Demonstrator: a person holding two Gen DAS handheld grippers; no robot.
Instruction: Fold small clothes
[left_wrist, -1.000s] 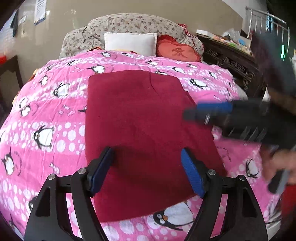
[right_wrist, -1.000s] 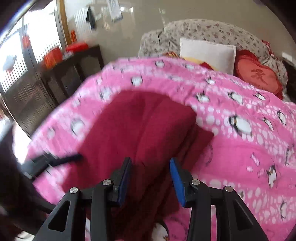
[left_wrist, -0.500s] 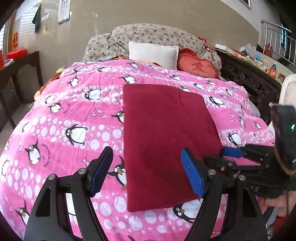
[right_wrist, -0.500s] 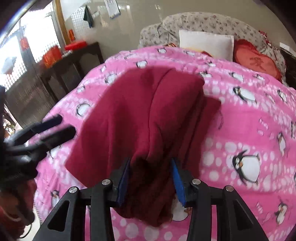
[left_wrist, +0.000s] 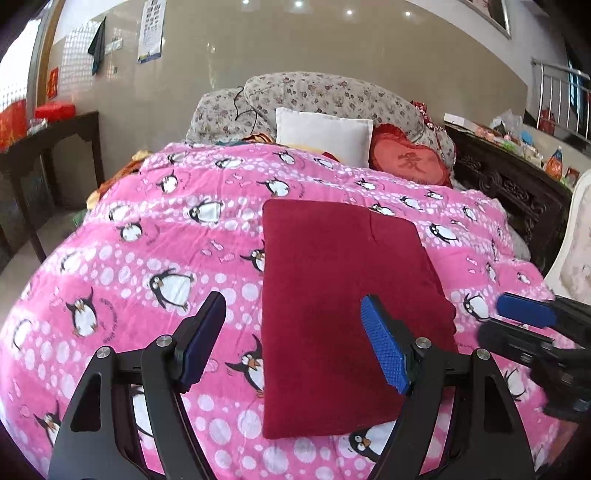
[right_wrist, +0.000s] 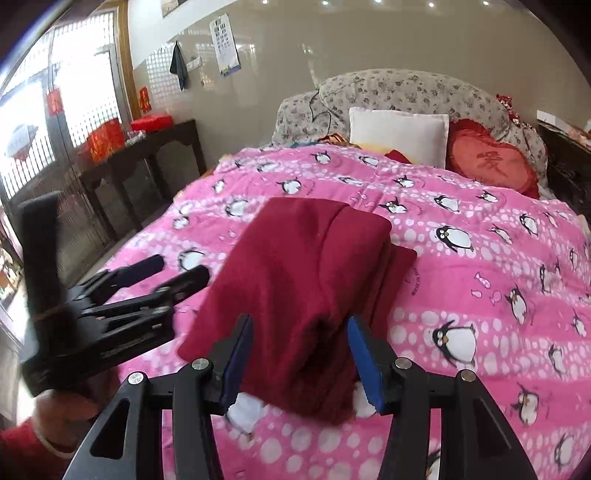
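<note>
**Ana:** Slack is our worry. Our right gripper (right_wrist: 299, 354) has just been letting its jaws out, and the near end of the dark red, soft fleece garment (right_wrist: 306, 273) lies loose between the blue pads without being pinched. If we pull away carelessly, a pad could snag that end and drag the fold open.

**Ben:** Our left gripper (left_wrist: 295, 343) is spread wide and empty, hanging above the garment's left edge. We judge it safe while it keeps off the cloth.

**Ana:** The garment lies as a folded rectangle on the pink penguin-print quilt (left_wrist: 147, 258), its near edge just short of the quilt's front drop. A tug towards us could slide it over.

**Ben:** The right side looks stepped, a lower layer showing beside the top one. Pressing there might shift the layers.

**Ana:** Room is good left and right, with bare quilt on both sides. Further back, the white square pillow (left_wrist: 325, 134) and red heart-shaped cushion (left_wrist: 410, 162) stand well apart from the garment.
</note>
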